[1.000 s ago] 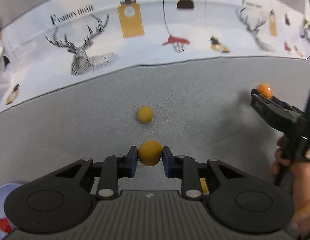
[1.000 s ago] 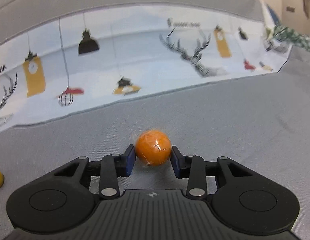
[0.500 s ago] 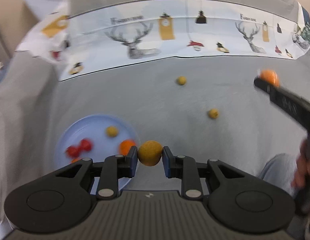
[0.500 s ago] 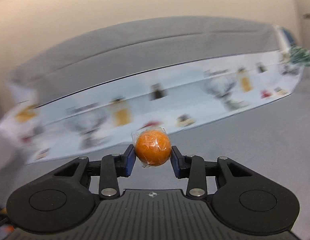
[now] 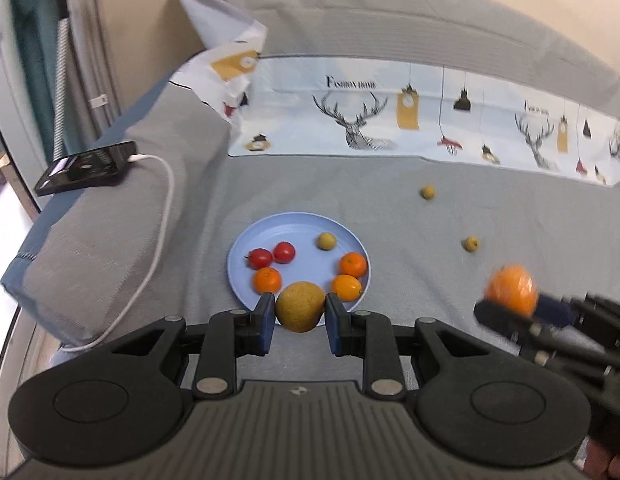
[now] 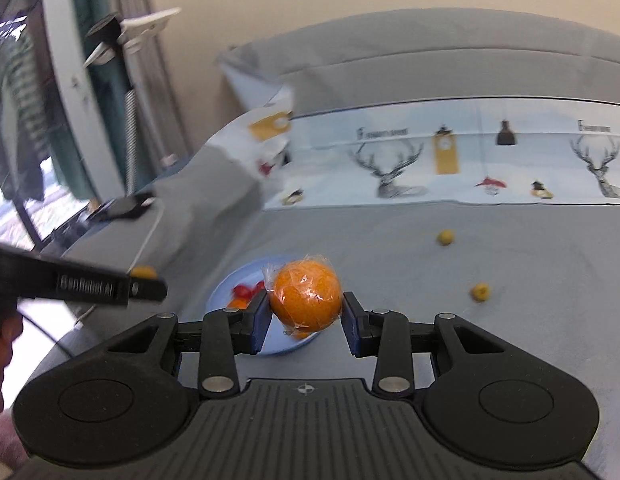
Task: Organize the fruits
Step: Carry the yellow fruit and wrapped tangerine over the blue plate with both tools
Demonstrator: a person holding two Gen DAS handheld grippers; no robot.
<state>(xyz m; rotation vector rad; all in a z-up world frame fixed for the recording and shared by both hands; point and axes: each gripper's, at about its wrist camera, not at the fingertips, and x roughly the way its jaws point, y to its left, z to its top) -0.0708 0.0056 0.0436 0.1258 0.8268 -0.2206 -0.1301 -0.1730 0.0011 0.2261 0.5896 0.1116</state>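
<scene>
Plate (image 5: 236,264) at twelve o'clock; left gripper (image 5: 300,314) clamps a yellow-brown fruit (image 5: 300,306), right gripper (image 6: 306,310) a wrapped orange (image 6: 305,294).

A bed (image 5: 294,184) covered in a grey sheet carries everything here. Near its middle lies a round light-blue plate (image 5: 270,232), flat on the sheet. Well to the right of the plate, two small yellow-green fruits sit apart from each other directly on the sheet: one farther back (image 5: 427,191), close to the printed cloth, and one nearer (image 5: 471,243). A white printed cloth (image 5: 429,120) with deer heads, hanging lamps and the words "Fashion home" lies in a band across the far side of the bed, its left end crumpled upward. At the left edge, on a raised grey fold, rests a black phone (image 5: 86,166) with a white charging cable (image 5: 158,232) trailing down along the fold.
</scene>
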